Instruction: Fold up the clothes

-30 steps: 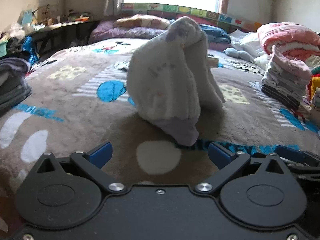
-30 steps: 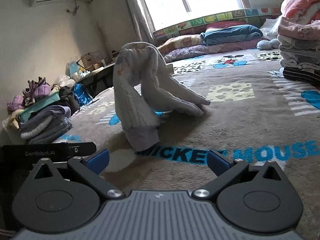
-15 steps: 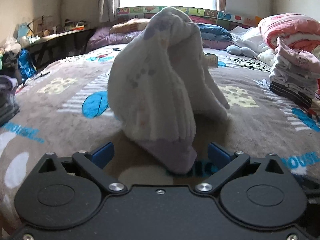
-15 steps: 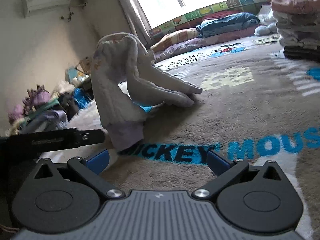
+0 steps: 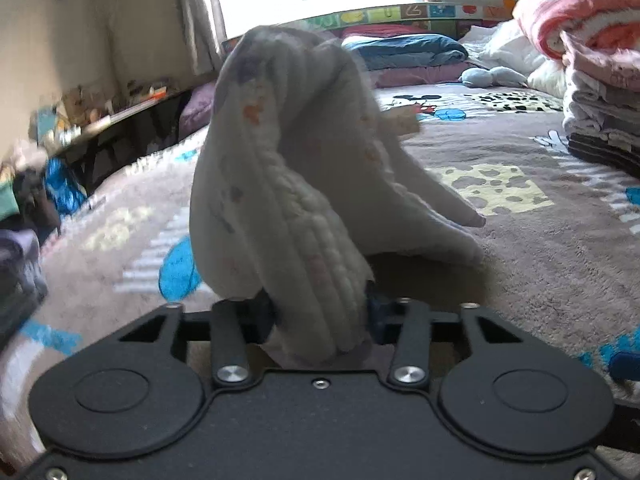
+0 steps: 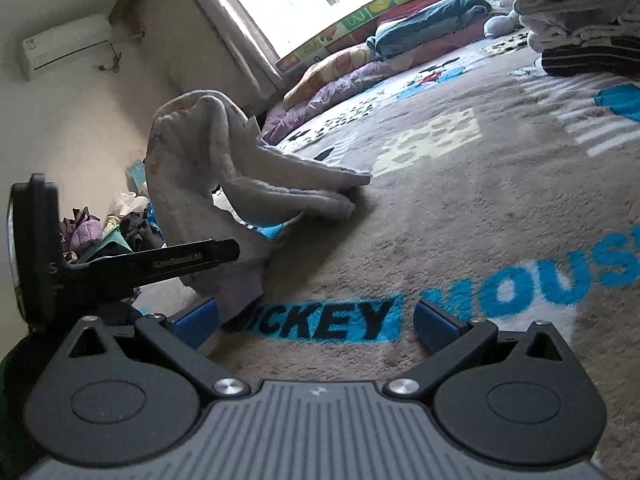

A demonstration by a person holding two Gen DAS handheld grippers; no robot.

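A white quilted garment with a lilac cuff stands in a hump on the brown Mickey Mouse blanket. My left gripper is shut on the garment's near cuffed end. In the right wrist view the garment is at the left, its other end lying flat on the blanket. My right gripper is open and empty, low over the blanket, just right of the cuff. The left gripper's body shows at the left of that view.
A stack of folded clothes stands at the right on the bed; it also shows in the right wrist view. Pillows lie under the window. A cluttered shelf and clothes piles are at the left.
My left gripper moved forward onto the garment's cuffed end and shut on it. My right gripper moved lower and closer to the blanket, staying open.
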